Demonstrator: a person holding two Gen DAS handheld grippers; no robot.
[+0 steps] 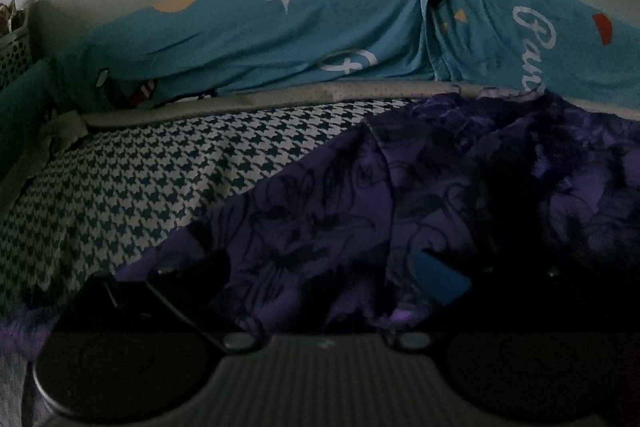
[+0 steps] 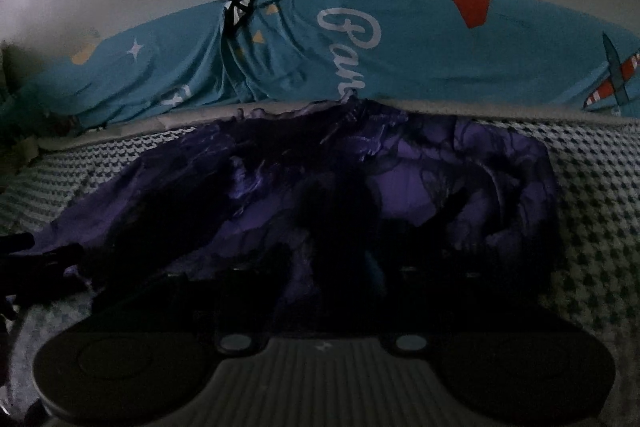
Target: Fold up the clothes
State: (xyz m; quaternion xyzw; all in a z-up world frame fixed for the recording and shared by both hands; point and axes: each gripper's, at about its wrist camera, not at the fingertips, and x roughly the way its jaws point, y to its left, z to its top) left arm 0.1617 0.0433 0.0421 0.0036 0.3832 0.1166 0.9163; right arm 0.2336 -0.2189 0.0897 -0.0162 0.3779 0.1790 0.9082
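A purple garment with a dark leaf print (image 1: pixel 360 195) lies crumpled on the houndstooth sheet (image 1: pixel 132 187). In the left wrist view its near part runs down between the fingers of my left gripper (image 1: pixel 312 283). The fingers stand apart, and the blue pad (image 1: pixel 440 279) of the right-hand one shows bare. In the right wrist view the same garment (image 2: pixel 440 179) spreads across the middle, very dark near the camera. My right gripper (image 2: pixel 312 273) sits low over it, its fingers apart with bunched cloth between them. The fingertips are nearly lost in shadow.
A teal bedcover with white lettering and a star (image 1: pixel 304 27) lies heaped along the far side against a pale wall. A grey padded edge (image 1: pixel 280 99) borders the sheet. A perforated basket (image 1: pixel 14 55) stands at far left. Bare houndstooth sheet (image 2: pixel 592 195) shows right of the garment.
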